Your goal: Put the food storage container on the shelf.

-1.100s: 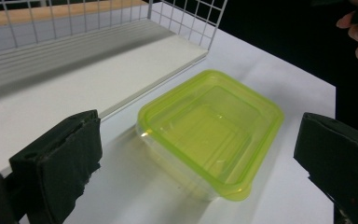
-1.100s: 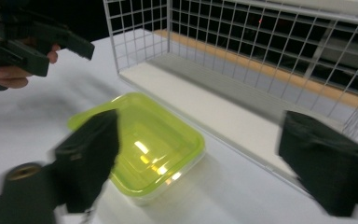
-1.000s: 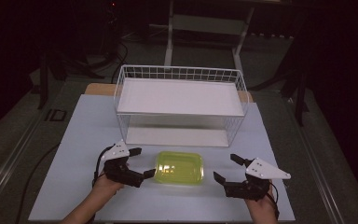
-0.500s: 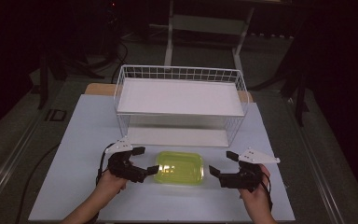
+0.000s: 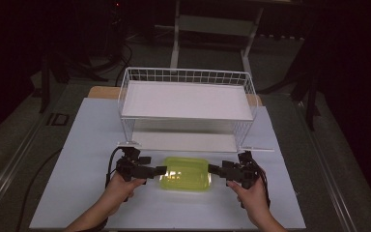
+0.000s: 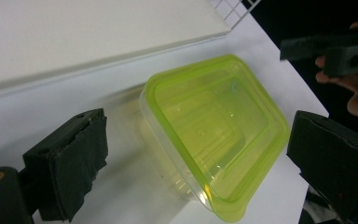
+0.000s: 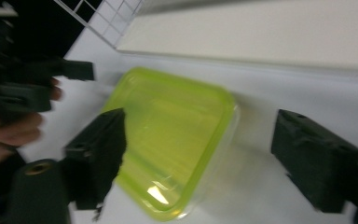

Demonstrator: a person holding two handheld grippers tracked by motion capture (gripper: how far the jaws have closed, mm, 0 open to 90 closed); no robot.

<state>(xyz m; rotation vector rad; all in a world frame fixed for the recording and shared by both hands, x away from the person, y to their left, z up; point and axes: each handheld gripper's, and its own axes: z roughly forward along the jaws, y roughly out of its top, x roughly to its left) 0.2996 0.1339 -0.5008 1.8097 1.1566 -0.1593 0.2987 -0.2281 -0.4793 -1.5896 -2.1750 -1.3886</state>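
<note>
The left gripper (image 5: 160,170), jaws spread and just narrowing with nothing pinched, reaches the left short end of the yellow-green container (image 5: 185,174), which lies on the table (image 5: 77,145) before the wire rack (image 5: 186,96), long axis running hand to hand. The right gripper (image 5: 212,169), likewise spread and narrowing, flanks its right end about equally near.

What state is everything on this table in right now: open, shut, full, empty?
Green container: lid off, empty, upright on the table.
Wire rack: upright, shelves bare.
Left gripper: open, at the container's left end, jaws just closing a little.
Right gripper: open, at its right end, jaws likewise closing.
</note>
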